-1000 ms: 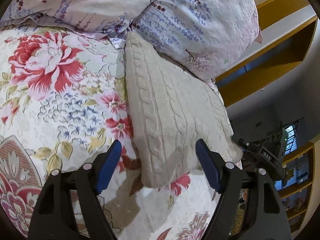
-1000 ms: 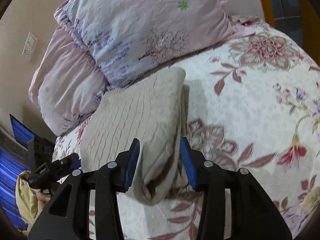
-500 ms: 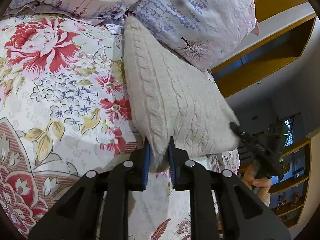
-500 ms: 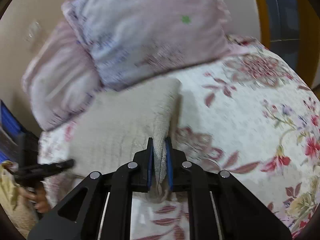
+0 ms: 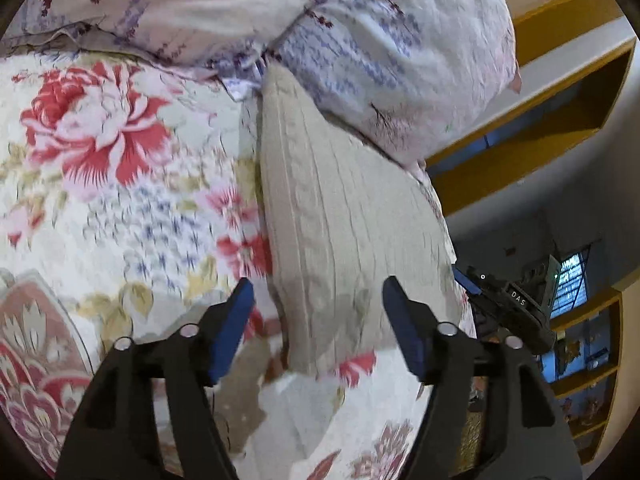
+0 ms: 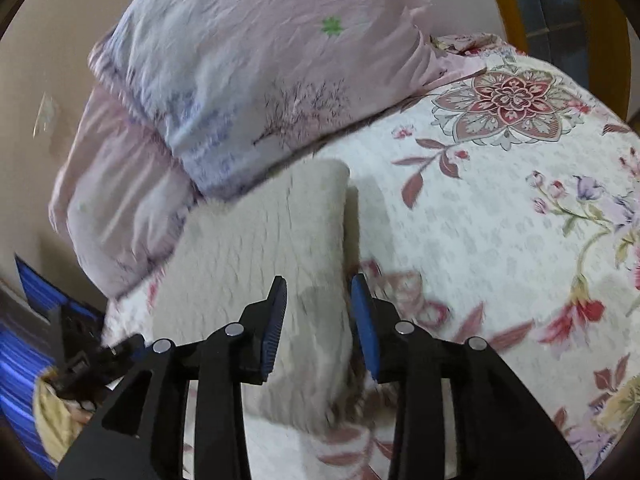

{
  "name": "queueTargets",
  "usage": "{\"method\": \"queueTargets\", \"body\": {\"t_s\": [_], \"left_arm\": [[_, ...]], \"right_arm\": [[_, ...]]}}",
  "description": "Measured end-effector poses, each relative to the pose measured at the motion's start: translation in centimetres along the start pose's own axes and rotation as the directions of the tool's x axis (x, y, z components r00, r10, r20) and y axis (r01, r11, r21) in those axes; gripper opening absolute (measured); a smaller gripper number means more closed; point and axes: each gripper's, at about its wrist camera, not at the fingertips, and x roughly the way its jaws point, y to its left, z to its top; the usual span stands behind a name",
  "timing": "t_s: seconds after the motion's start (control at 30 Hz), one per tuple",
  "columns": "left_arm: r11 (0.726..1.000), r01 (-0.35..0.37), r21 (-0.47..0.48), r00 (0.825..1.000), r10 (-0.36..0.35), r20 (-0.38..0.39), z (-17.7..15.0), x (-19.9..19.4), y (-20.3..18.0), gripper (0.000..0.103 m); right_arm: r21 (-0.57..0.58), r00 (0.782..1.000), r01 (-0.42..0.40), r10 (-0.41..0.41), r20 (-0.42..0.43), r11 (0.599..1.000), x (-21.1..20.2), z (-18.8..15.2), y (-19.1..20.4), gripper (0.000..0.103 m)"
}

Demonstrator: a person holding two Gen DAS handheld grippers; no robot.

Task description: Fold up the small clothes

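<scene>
— Beige knit, a small folded sweater (image 5: 344,240), lies on the flowered bedspread (image 5: 120,208). Its far end touches the lilac pillows (image 5: 392,40), which sit at about twelve o'clock from where the person stands.

— And the two tools, do they hold it?

— No, I think not. The left gripper (image 5: 316,312) has just been opening; its blue pads stand spread, and the near left corner of the sweater lies between them, but neither pad presses on the cloth. The right gripper (image 6: 318,320) has also just been opening, less wide. The near right corner is in its gap, and the pads look apart from the knit, though the picture is blurred there.

— Why one tool at each corner?

— My guess is that a soft garment keeps its fold only if both near corners are set down together. So each hand takes one side, at about seven and five o'clock of the sweater.

— Is the folding finished then?

— It looks like a neat rectangle, with layers showing at the right edge, so this piece seems nearly done. Maybe it was put against the pillows to leave room on the bed.

— Do you see other clothes?

— Something yellow (image 6: 52,416) at eight o'clock in the right view, near the left tool. I cannot tell what it is.
</scene>
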Motion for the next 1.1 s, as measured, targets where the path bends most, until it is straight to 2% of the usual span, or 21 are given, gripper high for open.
{"method": "queueTargets", "body": {"t_s": [0.17, 0.2, 0.23, 0.37, 0.43, 0.5, 0.57, 0.7, 0.77, 0.83, 1.0, 1.07, 1.1], "left_arm": [[0.999, -0.044, -0.026, 0.999, 0.044, 0.003, 1.2, 1.0, 0.3, 0.074], [0.999, -0.044, -0.030, 0.999, 0.044, 0.002, 1.3, 1.3, 0.3, 0.075], [0.998, -0.046, -0.032, 0.999, 0.046, 0.001, 1.5, 1.5, 0.2, 0.076], [0.998, -0.046, -0.031, 0.999, 0.046, 0.004, 1.9, 2.2, 0.0, 0.077], [0.999, -0.038, -0.035, 0.999, 0.039, 0.003, 2.1, 2.4, 0.0, 0.077], [0.999, -0.032, -0.040, 0.999, 0.032, 0.004, 2.2, 2.6, 0.1, 0.077], [0.999, -0.025, -0.046, 1.000, 0.025, 0.005, 2.2, 2.8, 0.1, 0.077], [0.998, -0.015, -0.054, 1.000, 0.015, 0.006, 2.2, 2.9, 0.3, 0.077], [0.998, -0.002, -0.061, 1.000, 0.002, 0.009, 2.4, 3.0, 0.3, 0.077], [0.998, 0.003, -0.065, 1.000, -0.002, 0.014, 2.7, 3.2, 0.2, 0.080], [0.997, 0.007, -0.077, 1.000, -0.006, 0.010, 3.0, 3.4, 0.2, 0.081], [0.997, 0.008, -0.080, 1.000, -0.008, 0.006, 3.1, 3.6, 0.2, 0.081], [0.997, 0.008, -0.080, 1.000, -0.008, 0.004, 3.1, 3.7, 0.2, 0.081]], "right_arm": [[0.072, 0.998, -0.017, 0.021, -0.051, 0.997, 3.3, 1.9, -0.3, 0.036], [0.071, 0.998, -0.013, 0.017, -0.066, 0.997, 4.2, 2.1, -0.2, 0.026], [0.046, 0.999, -0.007, 0.009, -0.053, 0.999, 4.5, 2.2, 0.2, 0.011], [-0.040, 0.997, 0.042, -0.039, 0.065, 0.998, 3.5, 2.5, 1.4, 0.010], [-0.042, 0.994, 0.092, -0.090, 0.060, 0.995, 4.3, 2.6, 0.9, 0.009], [-0.041, 0.989, 0.150, -0.150, 0.019, 0.988, 5.8, 2.3, 0.1, 0.009], [-0.043, 0.984, 0.177, -0.177, 0.010, 0.983, 6.5, 1.8, -0.4, 0.009], [-0.065, 0.980, 0.197, -0.198, -0.008, 0.978, 6.5, 2.1, -0.1, 0.013], [-0.061, 0.983, 0.186, -0.186, 0.002, 0.981, 5.6, 2.2, 0.2, 0.021], [-0.061, 0.986, 0.166, -0.164, 0.040, 0.984, 4.4, 2.3, 0.5, 0.039], [-0.109, 0.981, 0.173, -0.161, 0.112, 0.979, 3.2, 2.1, 1.9, 0.040], [-0.149, 0.982, 0.173, -0.159, 0.103, 0.974, 3.9, 1.8, 2.4, 0.039], [-0.168, 0.981, 0.188, -0.179, 0.068, 0.968, 4.9, 1.5, 2.5, 0.039]]}}
